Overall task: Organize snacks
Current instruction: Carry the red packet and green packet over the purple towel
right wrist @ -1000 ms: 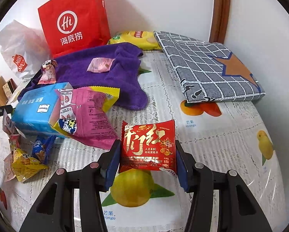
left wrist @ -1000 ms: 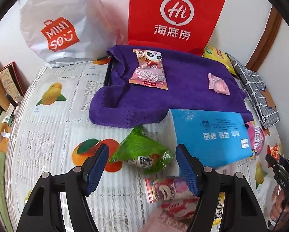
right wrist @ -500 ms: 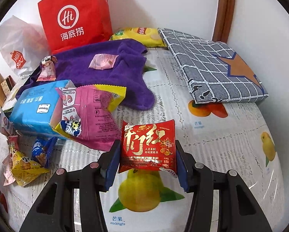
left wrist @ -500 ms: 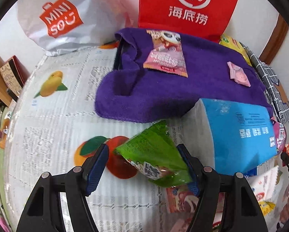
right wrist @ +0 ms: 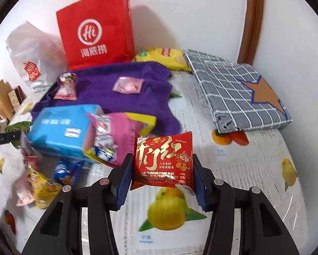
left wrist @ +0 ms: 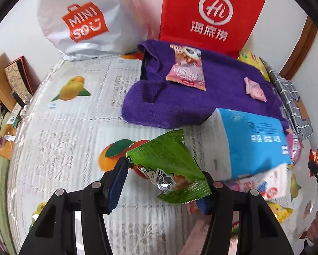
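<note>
My left gripper (left wrist: 164,170) is closing on a green snack packet (left wrist: 169,159); the packet's left corner meets the left pad and its right side covers the right pad. The packet is tilted just above the fruit-print tablecloth (left wrist: 73,127). My right gripper (right wrist: 162,165) is shut on a red snack packet (right wrist: 163,155), held upright above the cloth. A purple towel (left wrist: 201,102) at the back carries a pink panda packet (left wrist: 186,68) and a small pink packet (left wrist: 254,87).
A blue tissue pack (right wrist: 61,129) lies mid-table with a pink packet (right wrist: 120,136) leaning on it and several small snacks (right wrist: 42,182) beside it. A red paper bag (left wrist: 210,14) and white bag (left wrist: 84,17) stand against the wall. A grey checked pouch (right wrist: 239,93) and yellow chips (right wrist: 163,59) lie at the right.
The left gripper moved forward around the green packet and its jaws narrowed onto it. The right gripper rose a little with the red packet.
</note>
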{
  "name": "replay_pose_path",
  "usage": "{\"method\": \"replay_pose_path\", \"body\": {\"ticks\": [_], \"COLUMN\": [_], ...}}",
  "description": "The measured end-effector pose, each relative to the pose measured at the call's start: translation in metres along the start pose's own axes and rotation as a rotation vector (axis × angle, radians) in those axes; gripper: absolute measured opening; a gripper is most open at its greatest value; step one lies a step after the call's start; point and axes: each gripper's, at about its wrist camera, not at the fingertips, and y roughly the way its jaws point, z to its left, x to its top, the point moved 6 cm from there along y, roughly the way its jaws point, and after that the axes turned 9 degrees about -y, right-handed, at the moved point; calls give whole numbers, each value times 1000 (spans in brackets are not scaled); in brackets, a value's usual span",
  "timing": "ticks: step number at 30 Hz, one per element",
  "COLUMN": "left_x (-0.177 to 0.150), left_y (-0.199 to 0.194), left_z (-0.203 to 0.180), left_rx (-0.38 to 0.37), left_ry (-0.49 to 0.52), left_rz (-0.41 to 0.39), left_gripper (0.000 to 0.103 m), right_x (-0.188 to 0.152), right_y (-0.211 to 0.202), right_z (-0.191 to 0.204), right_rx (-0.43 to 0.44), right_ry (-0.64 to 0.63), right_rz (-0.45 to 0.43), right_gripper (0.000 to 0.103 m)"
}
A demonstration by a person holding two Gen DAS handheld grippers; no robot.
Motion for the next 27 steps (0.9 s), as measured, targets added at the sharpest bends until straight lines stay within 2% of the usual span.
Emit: {"method": "replay_pose_path", "body": {"ticks": [7,18,27], "left_x": [-8,-15,13], "left_y": [-34,-65,-78], "left_z": [-9,-35,-61], "left_rx": [-46,-101,-127], "left_ry": [12,48,73], "left_rz": [-46,-103,-132], "left_gripper": [54,54,54], "right_x": [14,29,77], "right_y": [-14,-23,-30], "right_z": [18,39,62], "right_rx": [40,69,123], "right_ry": [-6,-18,-56], "right_rz": [-43,-73,-149], "right_gripper": [51,51,51]}}
